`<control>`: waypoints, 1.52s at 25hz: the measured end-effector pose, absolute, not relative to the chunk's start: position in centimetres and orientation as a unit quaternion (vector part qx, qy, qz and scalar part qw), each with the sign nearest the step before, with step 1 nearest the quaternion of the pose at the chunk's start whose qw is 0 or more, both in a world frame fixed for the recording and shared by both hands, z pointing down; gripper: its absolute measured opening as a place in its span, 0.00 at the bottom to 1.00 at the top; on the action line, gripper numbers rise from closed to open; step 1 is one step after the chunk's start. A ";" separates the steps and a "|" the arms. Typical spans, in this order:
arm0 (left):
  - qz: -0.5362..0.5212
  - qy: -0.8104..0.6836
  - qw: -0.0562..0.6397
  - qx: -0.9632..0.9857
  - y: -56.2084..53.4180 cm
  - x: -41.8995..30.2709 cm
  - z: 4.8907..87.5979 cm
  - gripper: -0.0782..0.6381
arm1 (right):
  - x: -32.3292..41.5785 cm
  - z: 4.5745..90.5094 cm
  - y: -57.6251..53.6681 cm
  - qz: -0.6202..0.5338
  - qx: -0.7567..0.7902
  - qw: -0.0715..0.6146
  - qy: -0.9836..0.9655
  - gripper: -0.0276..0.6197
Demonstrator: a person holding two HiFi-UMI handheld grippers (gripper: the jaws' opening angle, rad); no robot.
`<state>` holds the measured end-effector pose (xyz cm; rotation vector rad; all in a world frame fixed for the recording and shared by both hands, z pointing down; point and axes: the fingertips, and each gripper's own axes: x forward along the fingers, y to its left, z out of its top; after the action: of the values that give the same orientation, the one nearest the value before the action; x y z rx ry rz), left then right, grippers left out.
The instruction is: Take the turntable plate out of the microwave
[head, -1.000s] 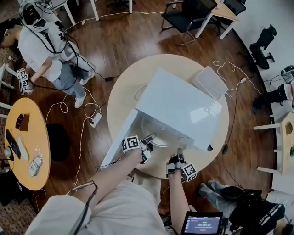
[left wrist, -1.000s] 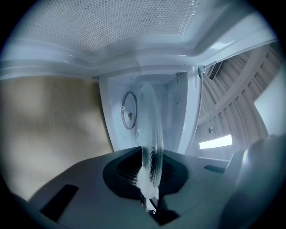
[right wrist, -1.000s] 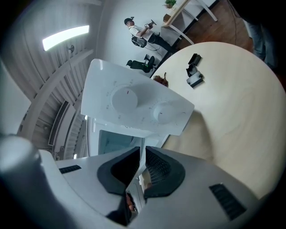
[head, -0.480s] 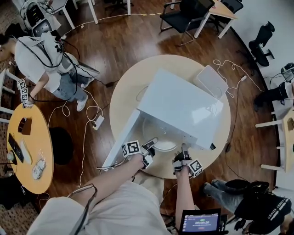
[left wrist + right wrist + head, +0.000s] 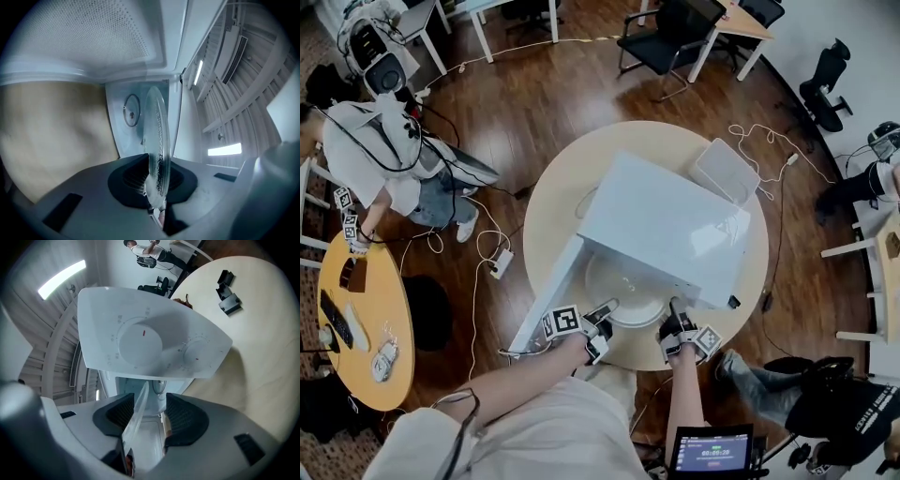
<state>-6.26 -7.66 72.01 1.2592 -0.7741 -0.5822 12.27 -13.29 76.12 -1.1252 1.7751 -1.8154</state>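
The turntable plate (image 5: 623, 281) seems partly out of the microwave (image 5: 661, 225). The left gripper (image 5: 602, 311) jaws clamp its rim. The right gripper (image 5: 677, 311) jaws, just opened wide, straddle its edge. Carrying it clear remains.

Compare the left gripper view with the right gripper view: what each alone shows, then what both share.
Left only: the microwave door's perforated screen; the left gripper shut on the turntable plate's rim. Right only: the control panel with two dials, a distant person; the right gripper, jaws just opening, plate between them ungripped. Both: the plate edge-on, the cavity, the table.
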 end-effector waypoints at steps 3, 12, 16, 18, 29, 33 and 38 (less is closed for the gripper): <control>-0.256 -0.340 0.705 0.567 -6.9 -6.2 71.9 0.15 | 12.3 76.2 -13.1 -0.639 -0.403 0.172 0.633 0.34; -0.301 -0.289 0.710 0.567 -5.7 -5.7 69.2 0.15 | 12.5 72.7 -12.9 -0.621 -0.407 0.161 0.650 0.34; -0.293 -0.290 0.716 0.563 -4.2 -5.4 68.7 0.15 | 13.1 71.9 -12.1 -0.618 -0.411 0.154 0.652 0.34; -0.288 -0.295 0.718 0.560 -3.6 -5.3 68.7 0.15 | 13.5 71.8 -12.2 -0.619 -0.409 0.144 0.655 0.34; -0.333 -0.313 0.694 0.557 -1.2 -4.8 65.1 0.15 | 12.0 68.0 -10.7 -0.650 -0.249 0.072 0.714 0.34; -0.342 -0.321 0.684 0.559 0.5 -6.1 64.2 0.15 | 9.6 66.0 -9.9 -0.650 -0.184 0.065 0.734 0.34; -0.336 -0.315 0.670 0.582 2.1 -6.6 62.1 0.15 | 8.5 64.4 -9.9 -0.652 -0.137 0.062 0.744 0.34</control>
<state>-6.58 2.13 62.05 1.3128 -0.7105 -0.7570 8.46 -9.91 64.40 -0.4134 2.2482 -1.9702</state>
